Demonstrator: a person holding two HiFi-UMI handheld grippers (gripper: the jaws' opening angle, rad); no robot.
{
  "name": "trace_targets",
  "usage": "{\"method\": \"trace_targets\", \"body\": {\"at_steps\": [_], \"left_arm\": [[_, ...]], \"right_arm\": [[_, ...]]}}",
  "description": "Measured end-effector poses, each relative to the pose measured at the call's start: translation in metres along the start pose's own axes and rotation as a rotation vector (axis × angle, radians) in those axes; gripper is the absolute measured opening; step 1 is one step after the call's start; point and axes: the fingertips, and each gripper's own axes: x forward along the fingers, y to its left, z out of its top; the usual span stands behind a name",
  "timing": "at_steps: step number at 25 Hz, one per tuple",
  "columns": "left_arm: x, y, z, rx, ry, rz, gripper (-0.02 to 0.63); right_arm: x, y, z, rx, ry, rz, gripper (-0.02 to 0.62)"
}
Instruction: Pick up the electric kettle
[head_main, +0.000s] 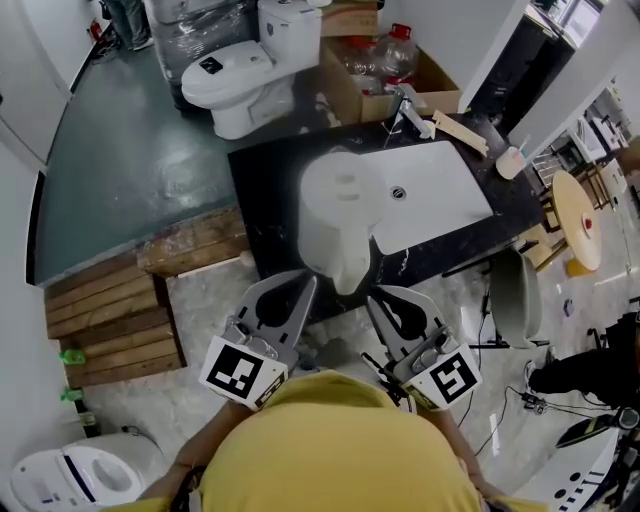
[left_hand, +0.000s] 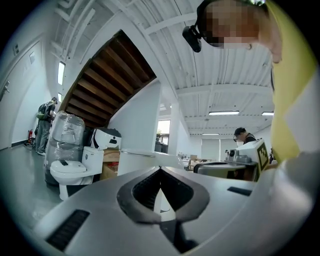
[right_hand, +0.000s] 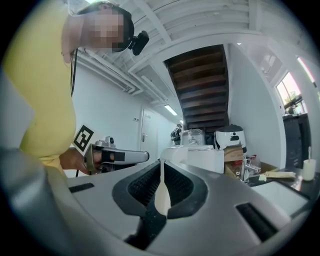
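Observation:
The white electric kettle (head_main: 340, 215) stands on the black counter (head_main: 262, 195), just left of the white sink basin (head_main: 440, 190). Its handle side faces me. My left gripper (head_main: 308, 284) is shut and empty, its tip just short of the kettle's near left side. My right gripper (head_main: 371, 297) is also shut and empty, near the kettle's lower right. In the left gripper view the jaws (left_hand: 160, 171) meet in front of the kettle (left_hand: 137, 161). From the right gripper (right_hand: 162, 162) the kettle (right_hand: 200, 157) shows just beyond the closed tips.
A faucet (head_main: 410, 115) and a small cup (head_main: 510, 160) sit at the counter's far side. Behind it are a cardboard box (head_main: 385, 75) with bottles and a white toilet (head_main: 235, 80). Wooden pallets (head_main: 110, 320) lie on the floor at left.

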Motion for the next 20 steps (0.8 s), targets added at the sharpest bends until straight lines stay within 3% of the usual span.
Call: {"method": "trace_targets", "body": {"at_steps": [4, 9, 15, 20], "left_arm": [[0.003, 0.005, -0.004, -0.011, -0.001, -0.012, 0.009], [0.006, 0.011, -0.011, -0.013, 0.002, -0.029, 0.009], [0.006, 0.017, -0.011, -0.005, 0.012, -0.016, 0.009], [0.004, 0.021, -0.015, -0.005, 0.021, -0.004, 0.009]], "right_arm": [[-0.001, -0.007, -0.006, -0.005, 0.030, 0.045, 0.026], [0.003, -0.007, -0.022, -0.020, 0.077, 0.149, 0.144], [0.016, -0.006, -0.032, -0.063, 0.131, 0.228, 0.152], [0.023, -0.009, -0.049, -0.043, 0.144, 0.309, 0.218]]}}
